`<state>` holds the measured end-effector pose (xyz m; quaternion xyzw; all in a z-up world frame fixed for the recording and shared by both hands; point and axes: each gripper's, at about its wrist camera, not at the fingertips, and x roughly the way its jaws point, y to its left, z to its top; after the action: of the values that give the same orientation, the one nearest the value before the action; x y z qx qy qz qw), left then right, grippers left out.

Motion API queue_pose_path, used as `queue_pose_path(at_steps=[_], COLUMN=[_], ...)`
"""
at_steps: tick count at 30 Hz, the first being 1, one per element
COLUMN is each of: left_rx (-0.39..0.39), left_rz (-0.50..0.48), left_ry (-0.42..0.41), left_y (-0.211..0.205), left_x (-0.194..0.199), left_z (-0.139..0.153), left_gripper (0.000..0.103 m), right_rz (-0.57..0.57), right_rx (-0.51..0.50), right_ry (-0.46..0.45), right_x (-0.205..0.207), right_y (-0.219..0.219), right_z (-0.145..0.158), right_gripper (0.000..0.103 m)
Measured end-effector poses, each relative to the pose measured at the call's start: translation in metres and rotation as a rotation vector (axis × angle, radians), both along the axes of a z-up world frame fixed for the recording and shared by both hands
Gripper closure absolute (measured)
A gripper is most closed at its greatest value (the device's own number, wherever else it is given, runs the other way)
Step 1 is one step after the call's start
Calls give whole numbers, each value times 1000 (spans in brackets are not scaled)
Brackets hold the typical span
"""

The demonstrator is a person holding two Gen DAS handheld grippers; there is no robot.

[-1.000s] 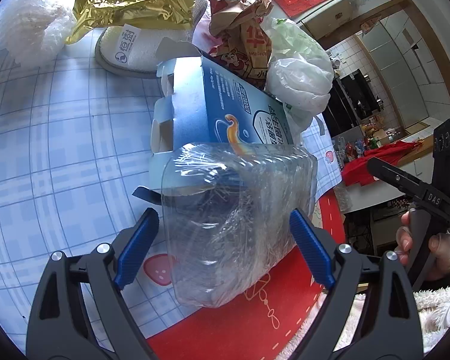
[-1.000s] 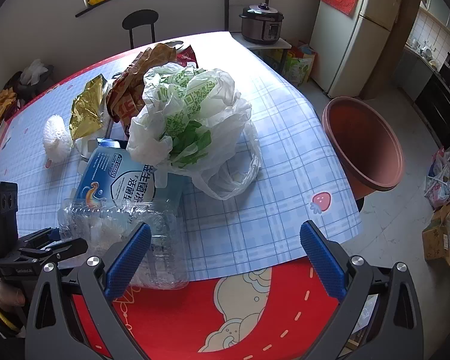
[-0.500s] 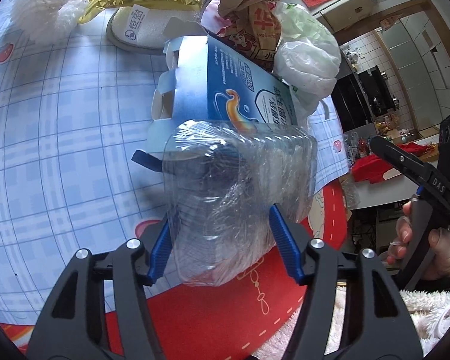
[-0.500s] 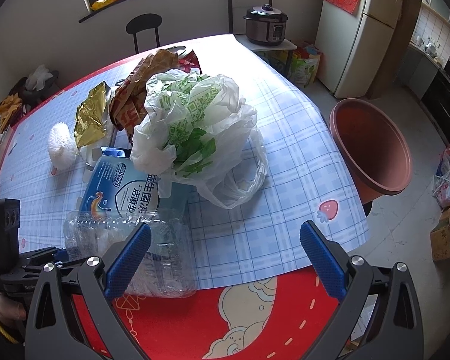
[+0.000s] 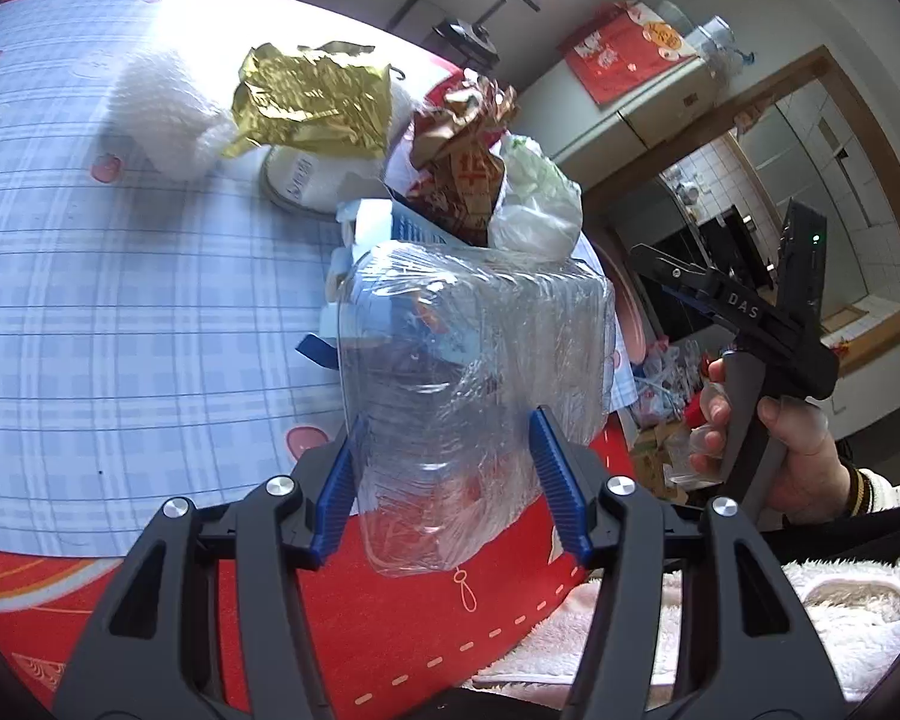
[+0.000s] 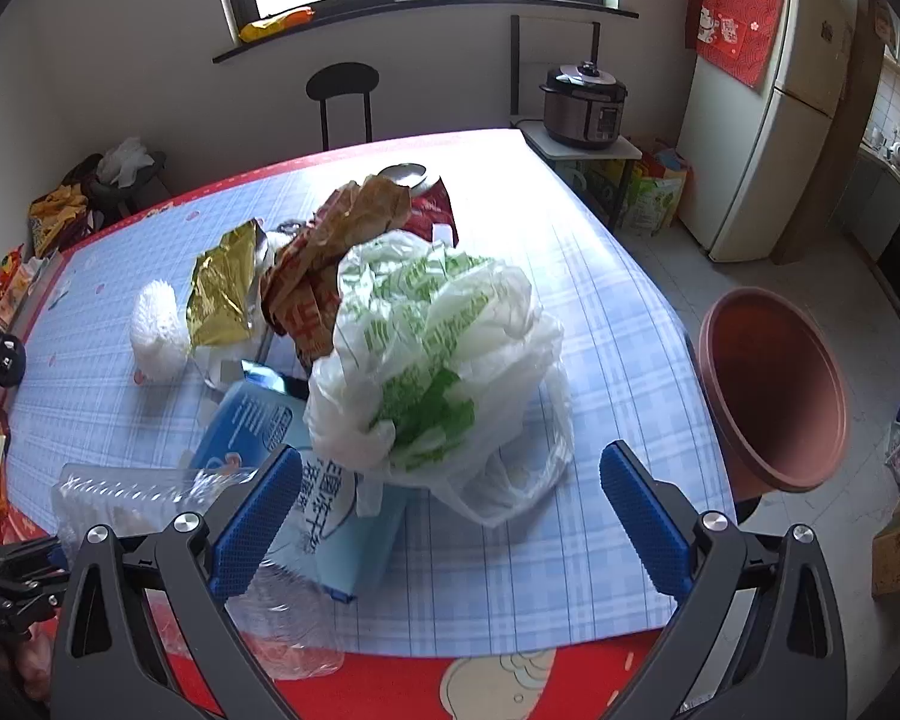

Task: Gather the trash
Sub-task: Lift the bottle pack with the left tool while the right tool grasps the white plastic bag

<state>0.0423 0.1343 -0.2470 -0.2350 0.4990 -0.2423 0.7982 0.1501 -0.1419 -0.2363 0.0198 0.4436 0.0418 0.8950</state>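
In the left wrist view, the left gripper (image 5: 447, 480) is clamped on the near end of a crushed clear plastic bottle (image 5: 468, 396), held low for a firm grip above the table (image 5: 120, 312).

In the right wrist view, the right gripper (image 6: 450, 516) is held with fingers wide apart, empty, facing the white plastic bag (image 6: 438, 372); a red basin (image 6: 774, 396) stands right of the table, likely for trash.

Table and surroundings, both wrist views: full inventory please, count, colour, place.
plastic container: 1, clear, near table edge, between left fingers
carton: 1, blue, behind container
plastic bag: 1, white-green, table centre
paper bag: 1, brown-red, behind plastic bag
foil wrapper: 1, gold, left of paper bag
foam wrap: 1, white, far left
basin: 1, brown, off table's right edge
cooker: 1, dark, side stand
fridge: 1, cream, right
left gripper: shut on container
right gripper: open, empty
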Motion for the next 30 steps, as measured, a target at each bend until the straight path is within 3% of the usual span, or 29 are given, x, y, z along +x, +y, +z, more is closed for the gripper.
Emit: queue_pose_path(at_steps=[5, 7, 9, 13, 17, 19, 21, 23, 30], left_rx=[9, 4, -1, 61, 38, 37, 39, 41, 47], left_rz=[164, 210, 241, 255, 244, 229, 214, 195, 143], left_ry=[-55, -71, -83, -39, -56, -68, -88, -118, -247], left_y=[42, 58, 69, 76, 80, 80, 79, 78, 62], left_x=[-9, -10, -8, -2, -5, -4, -1, 4, 16], left_z=[22, 31, 36, 28, 31, 34, 40, 47, 86], left_gripper=[51, 69, 74, 86, 87, 87, 87, 87, 88], right_rz=[6, 4, 3, 2, -35, -46, -38, -40, -77], right_rx=[32, 27, 24, 12, 25, 39, 55, 42, 90], right_ry=[9, 27, 42, 95, 104, 111, 119, 107, -3], right_x=[31, 40, 46, 53, 50, 48, 44, 38, 9], right_y=[14, 20, 26, 37, 33, 29, 26, 23, -2], right_z=[-9, -16, -23, -38, -40, -40, -40, -36, -3], right_gripper=[7, 10, 14, 25, 33, 45, 71, 83, 87])
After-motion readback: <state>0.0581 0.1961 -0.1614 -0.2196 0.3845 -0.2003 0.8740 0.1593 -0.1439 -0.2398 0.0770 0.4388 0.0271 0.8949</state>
